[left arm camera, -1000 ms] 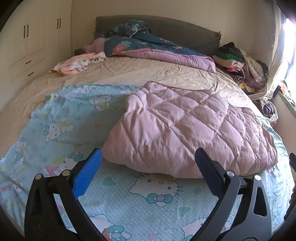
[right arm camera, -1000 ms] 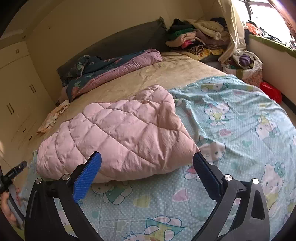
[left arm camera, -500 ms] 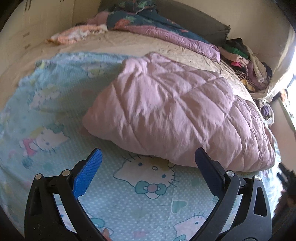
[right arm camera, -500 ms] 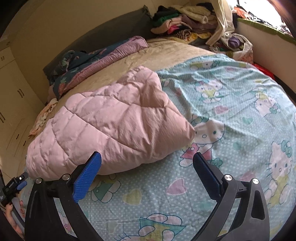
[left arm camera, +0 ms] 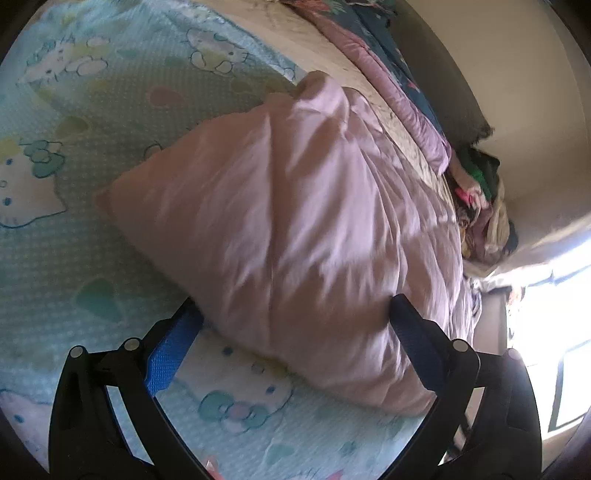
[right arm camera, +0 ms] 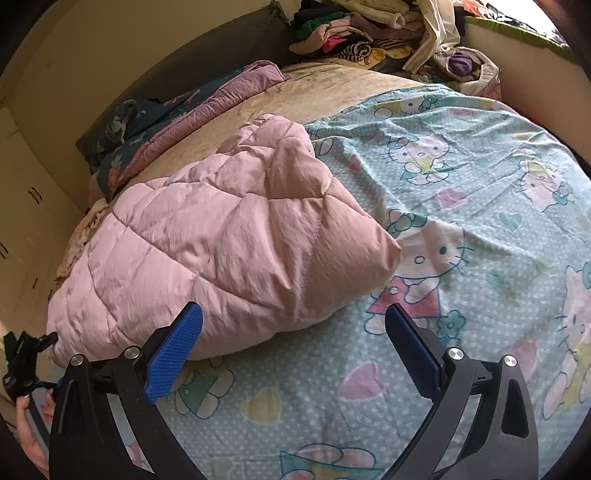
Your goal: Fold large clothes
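Observation:
A pink quilted padded garment (left arm camera: 295, 229) lies folded in a thick bundle on a light-blue cartoon-cat sheet (left arm camera: 74, 236). It also shows in the right wrist view (right arm camera: 229, 251), on the same sheet (right arm camera: 480, 206). My left gripper (left arm camera: 295, 325) is open, tilted, with its jaws straddling the garment's near edge. My right gripper (right arm camera: 295, 332) is open and empty, just short of the garment's front right edge, left finger (right arm camera: 173, 354) beside the fabric. The left gripper's body (right arm camera: 22, 362) and a hand show at the far left of the right wrist view.
A beige bed sheet (right arm camera: 332, 92) lies beyond, with a purple and dark floral duvet (right arm camera: 184, 114) by the dark headboard. A pile of mixed clothes (right arm camera: 388, 33) sits at the far right corner near the bright window. White cupboards (right arm camera: 22, 206) stand at the left.
Both grippers have moved forward and down toward the pink garment. The left gripper has rolled sideways and now straddles its near edge. Both stay open.

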### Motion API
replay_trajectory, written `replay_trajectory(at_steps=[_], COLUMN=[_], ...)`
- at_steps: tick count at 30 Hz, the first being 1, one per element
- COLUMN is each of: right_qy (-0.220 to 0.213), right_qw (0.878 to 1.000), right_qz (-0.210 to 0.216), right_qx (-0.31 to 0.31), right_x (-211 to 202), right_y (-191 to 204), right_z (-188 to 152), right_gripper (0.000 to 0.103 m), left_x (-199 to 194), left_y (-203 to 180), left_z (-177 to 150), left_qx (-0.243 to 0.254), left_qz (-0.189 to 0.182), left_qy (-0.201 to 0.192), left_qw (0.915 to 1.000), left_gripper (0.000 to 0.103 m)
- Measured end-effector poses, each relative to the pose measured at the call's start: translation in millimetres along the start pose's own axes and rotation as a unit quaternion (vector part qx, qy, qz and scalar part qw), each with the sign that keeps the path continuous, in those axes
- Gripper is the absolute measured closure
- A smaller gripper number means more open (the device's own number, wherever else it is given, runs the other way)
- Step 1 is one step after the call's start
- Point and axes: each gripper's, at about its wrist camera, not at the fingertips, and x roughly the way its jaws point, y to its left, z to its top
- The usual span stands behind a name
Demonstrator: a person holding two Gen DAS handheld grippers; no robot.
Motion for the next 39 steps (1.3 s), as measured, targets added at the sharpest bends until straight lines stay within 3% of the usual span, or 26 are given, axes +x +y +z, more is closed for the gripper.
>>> replay_trajectory(at_steps=[7, 13, 25, 31, 39], right_qy=[0.013, 0.028, -0.003, -0.008, -0.033], right_qw=[0.997, 0.987, 0.982, 0.982, 0.993], right_qz=[0.034, 0.081, 0.113, 0.136, 0.103], right_qx=[0.062, 0.137, 0.151, 0.135, 0.046], right_x=[20, 51, 82, 83, 68], right_y=[-11, -24, -22, -17, 11], right_z=[10, 17, 25, 28, 34], right_gripper=[0.004, 0.004, 0.006, 0.037, 0.058], left_x=[22, 32, 42, 37, 23], left_y=[-1, 3, -1, -8, -42], left_z=[14, 15, 18, 12, 10], left_qx=[-0.003, 0.003, 0.018, 0.027, 0.101], left_qz=[0.016, 0.004, -0.015, -0.003, 0.033], left_qy=[-0.002, -0.011, -0.033, -0.045, -0.078], left_qw=[0.9999, 0.9999, 0.9992, 0.9986, 0.9913], left_gripper=[0.008, 0.008, 0.008, 0.013, 0.047])
